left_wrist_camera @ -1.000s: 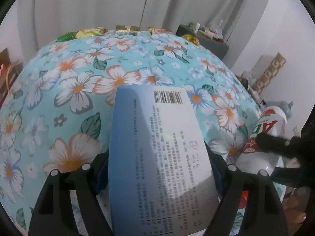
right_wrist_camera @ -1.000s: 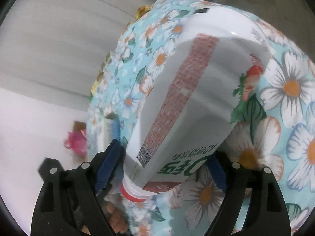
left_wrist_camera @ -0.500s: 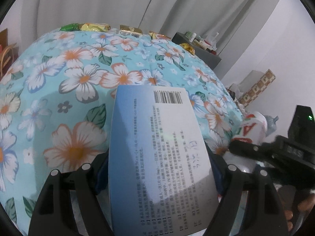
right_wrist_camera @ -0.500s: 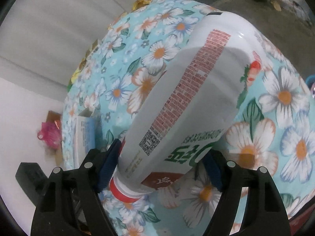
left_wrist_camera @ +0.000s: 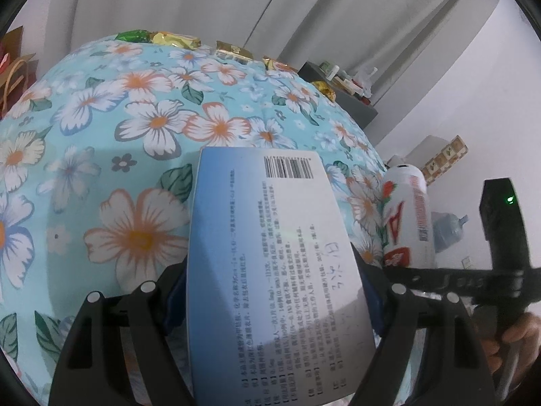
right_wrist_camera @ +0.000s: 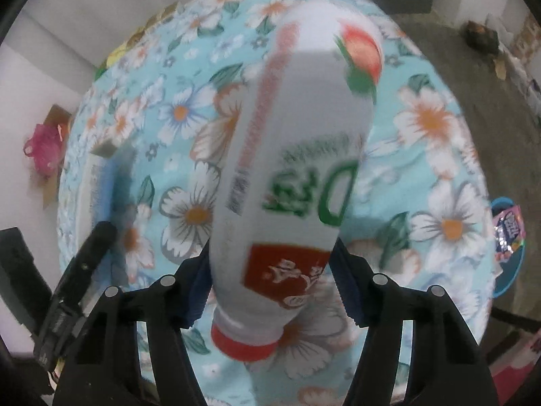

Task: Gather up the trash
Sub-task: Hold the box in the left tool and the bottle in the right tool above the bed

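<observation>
I have both hands loaded. My left tongs [left_wrist_camera: 270, 291] are closed on a flat blue-and-white box [left_wrist_camera: 277, 264], the blue pads pressing its two long edges, with the barcode end sticking out toward 12 o'clock over the flowered tabletop [left_wrist_camera: 101, 128]. My right tongs [right_wrist_camera: 270, 280] are clamped on a white drink bottle [right_wrist_camera: 297, 176] near its neck, red cap [right_wrist_camera: 243, 341] pointing back at me at 6 o'clock and the heavy body reaching away toward 12. That grip worries me most: the pads sit on the narrowing shoulder, so the smooth plastic could, I judge, squirm out or swing down if I tilt the wrist quickly, and the blur in the right view suggests the bottle is already in motion. The box is held only by thin edges; a harder squeeze could buckle the card and let it pop free. In the left view the bottle and the other tongs sit close at 3 o'clock, so the two loads could knock together if I bring my hands in. A blue bin [right_wrist_camera: 507, 257] with a wrapper in it shows at 3 o'clock in the right view, beyond the tabletop edge; a careless release risks missing it. Foil snack wrappers [left_wrist_camera: 175, 39] lie along the far rim at 12 o'clock, not yet collected.
</observation>
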Demonstrator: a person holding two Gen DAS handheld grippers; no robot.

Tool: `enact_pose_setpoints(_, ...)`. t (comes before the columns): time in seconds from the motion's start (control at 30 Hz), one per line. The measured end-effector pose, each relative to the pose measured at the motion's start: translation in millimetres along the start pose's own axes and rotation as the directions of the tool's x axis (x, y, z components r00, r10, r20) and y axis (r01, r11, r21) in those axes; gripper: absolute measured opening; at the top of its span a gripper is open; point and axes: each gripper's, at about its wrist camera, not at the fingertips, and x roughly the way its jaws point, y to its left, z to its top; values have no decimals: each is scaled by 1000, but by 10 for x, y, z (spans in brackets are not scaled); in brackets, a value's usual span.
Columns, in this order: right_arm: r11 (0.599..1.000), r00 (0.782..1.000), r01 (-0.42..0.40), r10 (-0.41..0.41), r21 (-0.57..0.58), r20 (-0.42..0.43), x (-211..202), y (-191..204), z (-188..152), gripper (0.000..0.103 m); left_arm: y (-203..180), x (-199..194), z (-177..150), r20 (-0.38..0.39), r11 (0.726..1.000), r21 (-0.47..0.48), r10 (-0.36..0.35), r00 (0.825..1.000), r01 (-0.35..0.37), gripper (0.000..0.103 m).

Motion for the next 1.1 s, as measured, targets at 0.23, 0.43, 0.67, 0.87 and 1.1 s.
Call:
enact_pose_setpoints(0.23,998,996,70,-69,-6,63,51,164,-20,73,13,-11,-7,2,1000,-3,-6,1000,6,78)
enact_pose_setpoints(0.43,990,991,-57,41,127,123,-69,-85,-104,71,8,-3,-7,1,1000,5,-1,1000,1,78)
enact_pose_setpoints(0.67,988,981,-75,49,137,186,-106,-129,-203,58,4,3,8,1,1000,3,13,1000,-14,78)
enact_pose_setpoints(0.87,990,983,-89,71,107,169,-104,-106,-126,57,-13,-15,-2,0,999,13,32,999,-32,76)
enact_pose_setpoints(1.1,975,975,-220,220,25,22,-178,-261,-199,57,13,-227,-148,-77,1000,18,21,997,-19,76)
